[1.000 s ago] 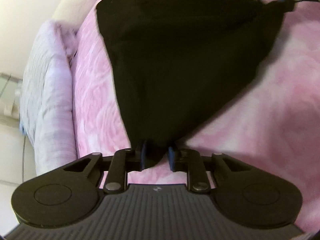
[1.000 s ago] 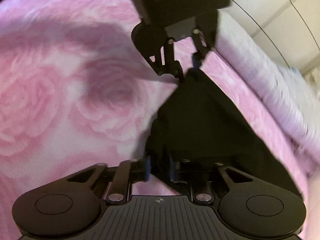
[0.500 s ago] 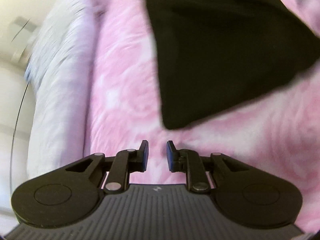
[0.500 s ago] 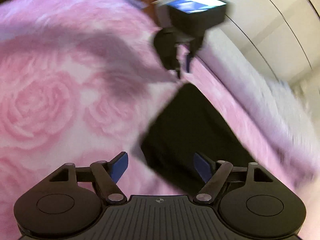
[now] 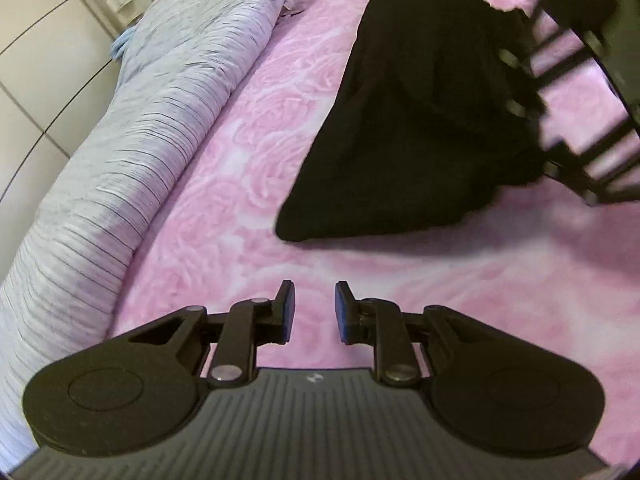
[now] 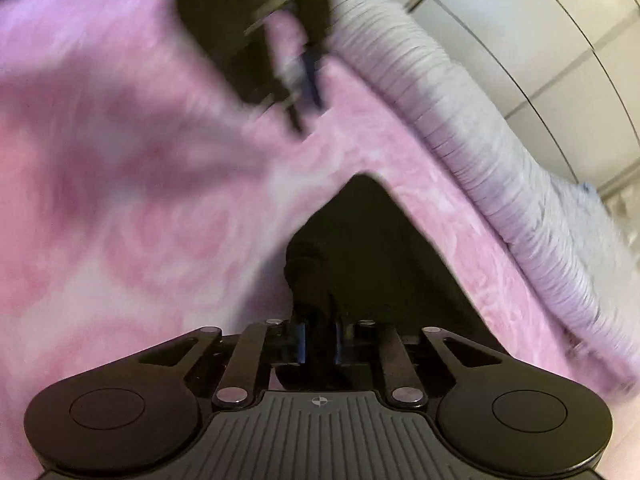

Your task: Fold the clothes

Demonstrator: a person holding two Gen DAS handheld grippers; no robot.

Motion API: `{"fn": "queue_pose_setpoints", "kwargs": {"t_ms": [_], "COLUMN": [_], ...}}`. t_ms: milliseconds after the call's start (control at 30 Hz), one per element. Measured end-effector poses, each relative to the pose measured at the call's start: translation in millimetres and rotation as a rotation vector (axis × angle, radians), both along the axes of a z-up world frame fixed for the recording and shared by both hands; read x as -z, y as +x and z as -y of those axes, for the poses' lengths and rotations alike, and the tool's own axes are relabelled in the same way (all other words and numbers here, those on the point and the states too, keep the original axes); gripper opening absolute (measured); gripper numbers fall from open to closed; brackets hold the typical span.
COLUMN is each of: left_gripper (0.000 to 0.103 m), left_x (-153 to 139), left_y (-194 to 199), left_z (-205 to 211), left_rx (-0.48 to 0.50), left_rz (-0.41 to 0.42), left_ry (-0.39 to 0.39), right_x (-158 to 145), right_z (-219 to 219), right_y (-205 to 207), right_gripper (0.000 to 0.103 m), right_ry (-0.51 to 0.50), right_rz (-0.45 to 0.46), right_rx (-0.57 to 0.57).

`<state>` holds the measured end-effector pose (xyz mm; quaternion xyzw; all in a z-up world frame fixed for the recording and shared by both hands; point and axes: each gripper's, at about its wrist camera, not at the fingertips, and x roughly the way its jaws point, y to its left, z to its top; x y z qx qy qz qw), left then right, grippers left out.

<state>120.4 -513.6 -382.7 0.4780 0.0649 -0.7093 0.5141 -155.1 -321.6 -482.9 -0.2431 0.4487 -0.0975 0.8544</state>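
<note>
A black garment lies bunched into a rough triangle on a pink rose-patterned blanket. In the left wrist view my left gripper hovers over the blanket short of the garment's near corner, its jaws opening a little with nothing between them. My right gripper is closing on a fold of the black garment, and the cloth is pinched between its blue pads. The right gripper also shows blurred at the garment's far right edge. The left gripper is a dark blur at the top of the right wrist view.
A long, ribbed grey-lilac quilt roll runs along the blanket's left side, and shows as the quilt roll on the right in the right wrist view. White panelled cupboard doors stand behind it.
My left gripper let go of the garment's corner, lifted away and rolled. My right gripper opened wide, then closed again on the garment's near edge. The garment dropped onto the blanket.
</note>
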Motion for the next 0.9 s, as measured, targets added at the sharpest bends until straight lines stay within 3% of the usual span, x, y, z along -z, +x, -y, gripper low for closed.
{"fn": "queue_pose_setpoints", "kwargs": {"t_ms": [100, 233, 367, 433, 533, 633, 733, 800, 900], "left_gripper": [0.021, 0.021, 0.021, 0.023, 0.025, 0.027, 0.029, 0.029, 0.029], "left_x": [-14, -35, -56, -63, -63, -51, -34, -23, -13], "left_y": [-21, -63, -120, -154, -206, -254, -293, -310, -317], "left_z": [1, 20, 57, 82, 127, 174, 215, 239, 263], "left_rx": [-0.061, -0.116, -0.163, -0.183, -0.224, -0.231, -0.229, -0.236, -0.261], "left_rz": [-0.053, -0.103, -0.147, -0.16, -0.201, -0.221, -0.247, -0.235, -0.233], "left_ry": [0.005, -0.014, -0.048, -0.072, -0.09, -0.063, 0.002, 0.05, 0.096], "right_x": [-42, -104, -170, -189, -172, -93, -19, 3, -3], "right_z": [29, 104, 218, 281, 381, 470, 523, 539, 543], "right_y": [4, -11, -81, -131, -216, -289, -327, -336, -334], "right_gripper": [0.011, 0.011, 0.011, 0.011, 0.011, 0.011, 0.011, 0.011, 0.011], "right_ry": [0.136, 0.357, 0.558, 0.643, 0.77, 1.007, 1.173, 1.23, 1.256], "right_rz": [0.083, 0.239, 0.48, 0.615, 0.791, 0.88, 0.849, 0.815, 0.81], "right_rx": [0.04, 0.119, 0.198, 0.261, 0.453, 0.76, 0.993, 1.026, 0.982]}}
